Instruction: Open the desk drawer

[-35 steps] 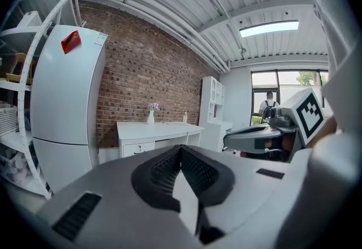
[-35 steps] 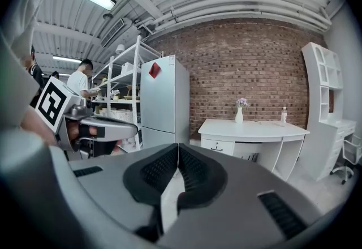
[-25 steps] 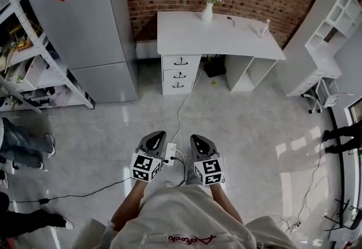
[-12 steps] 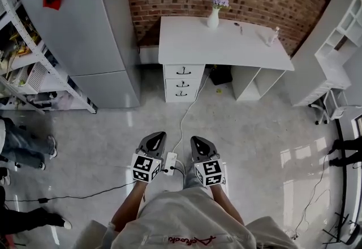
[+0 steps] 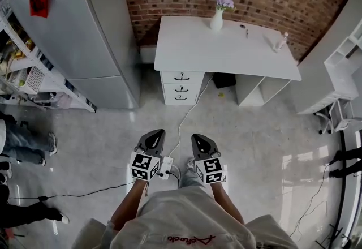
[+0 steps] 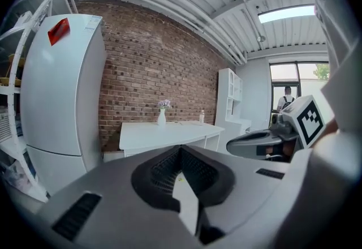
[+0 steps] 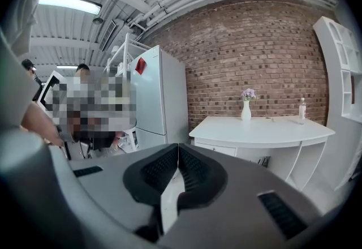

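A white desk (image 5: 226, 47) stands against the brick wall, with a stack of three drawers (image 5: 181, 87) under its left end, all closed, each with a black handle. My left gripper (image 5: 157, 132) and right gripper (image 5: 198, 137) hang side by side over the floor, well short of the desk and pointing toward it. The jaws of both are shut with nothing between them. In the left gripper view the closed jaw tips (image 6: 181, 147) point at the desk (image 6: 164, 132). The right gripper view shows the closed tips (image 7: 179, 145), the desk (image 7: 260, 128) and its top drawer front (image 7: 214, 149).
A grey fridge (image 5: 85, 27) stands left of the desk, with a metal rack (image 5: 22, 72) beyond it. A white shelf unit (image 5: 339, 67) is at the right. A vase (image 5: 217, 18) and bottle (image 5: 280, 43) sit on the desk. A power strip (image 5: 165, 167) and cable (image 5: 184, 117) lie on the floor. People's legs (image 5: 22, 140) show at the left.
The desk and fridge have drawn nearer and larger in the head view. Both grippers keep their side-by-side pose, jaws still shut.
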`<control>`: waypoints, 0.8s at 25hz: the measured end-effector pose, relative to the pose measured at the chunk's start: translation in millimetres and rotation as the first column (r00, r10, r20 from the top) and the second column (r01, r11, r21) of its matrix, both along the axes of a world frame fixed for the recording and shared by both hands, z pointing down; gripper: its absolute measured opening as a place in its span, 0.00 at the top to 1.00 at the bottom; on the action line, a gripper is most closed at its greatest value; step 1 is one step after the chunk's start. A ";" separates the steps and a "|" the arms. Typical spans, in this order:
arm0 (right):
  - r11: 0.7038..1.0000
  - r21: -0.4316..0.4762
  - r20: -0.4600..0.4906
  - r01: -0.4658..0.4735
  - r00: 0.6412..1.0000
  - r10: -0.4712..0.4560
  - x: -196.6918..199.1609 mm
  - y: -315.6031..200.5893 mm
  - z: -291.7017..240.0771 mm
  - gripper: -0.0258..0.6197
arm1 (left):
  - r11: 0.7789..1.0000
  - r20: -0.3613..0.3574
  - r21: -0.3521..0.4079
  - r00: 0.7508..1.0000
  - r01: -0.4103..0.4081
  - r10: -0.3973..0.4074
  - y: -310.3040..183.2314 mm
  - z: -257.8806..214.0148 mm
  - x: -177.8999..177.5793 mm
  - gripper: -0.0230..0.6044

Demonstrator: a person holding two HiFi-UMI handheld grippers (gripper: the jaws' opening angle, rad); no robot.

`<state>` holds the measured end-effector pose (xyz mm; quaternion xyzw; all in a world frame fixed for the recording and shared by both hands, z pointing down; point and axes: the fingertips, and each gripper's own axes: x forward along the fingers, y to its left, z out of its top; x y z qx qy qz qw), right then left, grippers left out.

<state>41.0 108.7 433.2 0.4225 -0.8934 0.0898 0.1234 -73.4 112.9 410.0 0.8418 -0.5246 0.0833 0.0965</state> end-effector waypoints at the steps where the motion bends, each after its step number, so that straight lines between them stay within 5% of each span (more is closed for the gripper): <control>1: 1.000 -0.002 0.002 0.003 1.000 -0.003 4.1 -8.7 0.7 0.93 | 1.000 0.001 0.000 1.000 0.006 -0.006 -8.8 -0.2 3.9 0.95; 20: 0.994 -0.073 -0.003 0.085 0.996 -0.085 68.1 -133.4 26.5 0.93 | 0.991 0.033 -0.057 0.992 0.121 -0.120 -118.0 17.2 46.8 0.95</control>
